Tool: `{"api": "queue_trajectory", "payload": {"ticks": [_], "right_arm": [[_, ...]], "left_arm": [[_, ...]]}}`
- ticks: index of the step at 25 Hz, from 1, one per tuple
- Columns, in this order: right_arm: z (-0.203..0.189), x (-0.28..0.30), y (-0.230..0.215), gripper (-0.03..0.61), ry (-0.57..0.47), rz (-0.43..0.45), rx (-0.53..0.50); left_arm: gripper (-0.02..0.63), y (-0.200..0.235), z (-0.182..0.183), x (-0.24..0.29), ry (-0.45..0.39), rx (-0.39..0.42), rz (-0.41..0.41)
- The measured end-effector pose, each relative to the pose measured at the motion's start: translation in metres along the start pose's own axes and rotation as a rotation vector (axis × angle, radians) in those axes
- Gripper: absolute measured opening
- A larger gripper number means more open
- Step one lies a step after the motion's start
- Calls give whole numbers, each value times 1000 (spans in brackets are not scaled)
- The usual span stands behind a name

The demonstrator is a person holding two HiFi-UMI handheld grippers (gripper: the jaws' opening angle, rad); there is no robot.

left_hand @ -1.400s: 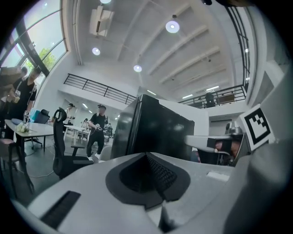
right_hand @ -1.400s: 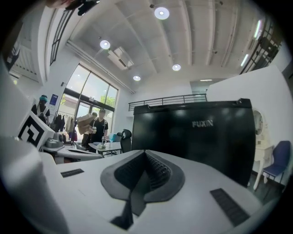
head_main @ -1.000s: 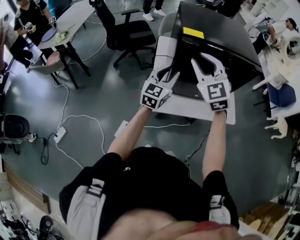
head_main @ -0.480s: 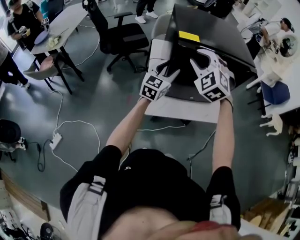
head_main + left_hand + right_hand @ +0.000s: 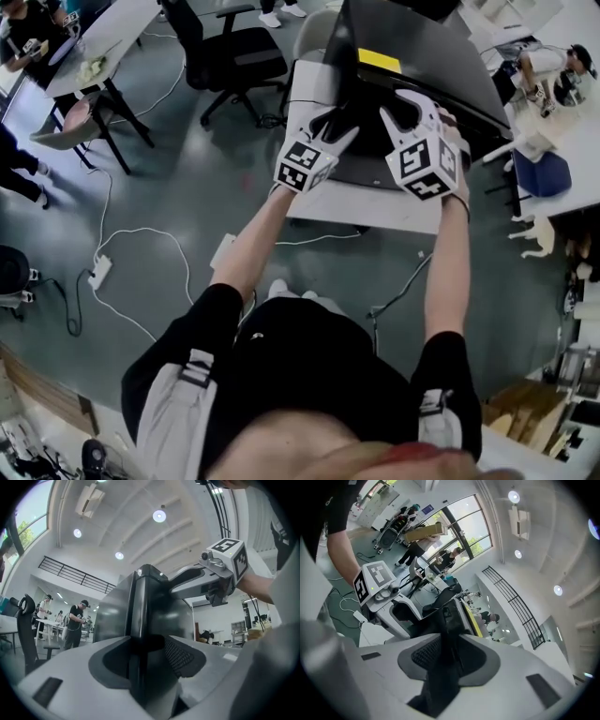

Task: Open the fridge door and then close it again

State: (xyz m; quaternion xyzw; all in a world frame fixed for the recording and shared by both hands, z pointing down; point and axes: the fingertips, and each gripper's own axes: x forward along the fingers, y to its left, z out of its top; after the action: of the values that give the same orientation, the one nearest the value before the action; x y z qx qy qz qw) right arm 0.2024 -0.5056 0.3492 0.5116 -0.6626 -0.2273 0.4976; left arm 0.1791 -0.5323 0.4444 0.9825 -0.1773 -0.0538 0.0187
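The black fridge (image 5: 427, 52) with a yellow sticker (image 5: 379, 61) stands on a white table (image 5: 375, 208). Both grippers are at its front top, side by side. My left gripper (image 5: 330, 127) is open, and the door's dark edge (image 5: 140, 616) runs between its wide jaws without being pinched. My right gripper (image 5: 411, 111) straddles the same black panel (image 5: 449, 620); its jaws are closing and the panel fills the gap between the pads. Each gripper view shows the other gripper on the door: the right (image 5: 187, 576), the left (image 5: 401, 611).
A black office chair (image 5: 234, 52) stands left of the fridge. A desk (image 5: 94, 47) with people around it is at the far left. Cables (image 5: 141, 239) and a power strip (image 5: 98, 272) lie on the floor. A cluttered white bench (image 5: 572, 141) is on the right.
My right gripper has rolled, so a second face of its marker cube shows. Both grippers have edged a little further onto the fridge's front.
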Motion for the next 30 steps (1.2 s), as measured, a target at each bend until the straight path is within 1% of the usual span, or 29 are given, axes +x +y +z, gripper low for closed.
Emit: {"api": "queue_trajectory", "payload": {"ticks": [3, 6, 11, 14, 18, 22, 26, 30], "right_arm": [[3, 4, -2, 92, 3, 3, -23], [-3, -3, 1, 92, 13, 4, -49], [-2, -2, 4, 92, 7, 5, -67], [1, -16, 12, 94, -23, 23, -80], [-7, -58, 30, 100, -84, 14, -135], [-15, -98, 50, 104, -165, 19, -196], [-32, -153, 70, 106, -242, 21, -241], [-54, -214, 101, 109, -303, 29, -295]], "left_arm": [[209, 4, 3, 0, 15, -18, 10], [209, -4, 1, 0, 39, -26, 23], [213, -3, 0, -3, 70, -8, 49], [212, -17, 2, -16, 64, 5, 70], [210, -61, -3, -38, 48, 47, 154], [206, -105, -11, -64, 107, 63, 211], [204, -171, -14, -86, 124, 82, 262], [204, -250, -25, -116, 127, 82, 310]]}}
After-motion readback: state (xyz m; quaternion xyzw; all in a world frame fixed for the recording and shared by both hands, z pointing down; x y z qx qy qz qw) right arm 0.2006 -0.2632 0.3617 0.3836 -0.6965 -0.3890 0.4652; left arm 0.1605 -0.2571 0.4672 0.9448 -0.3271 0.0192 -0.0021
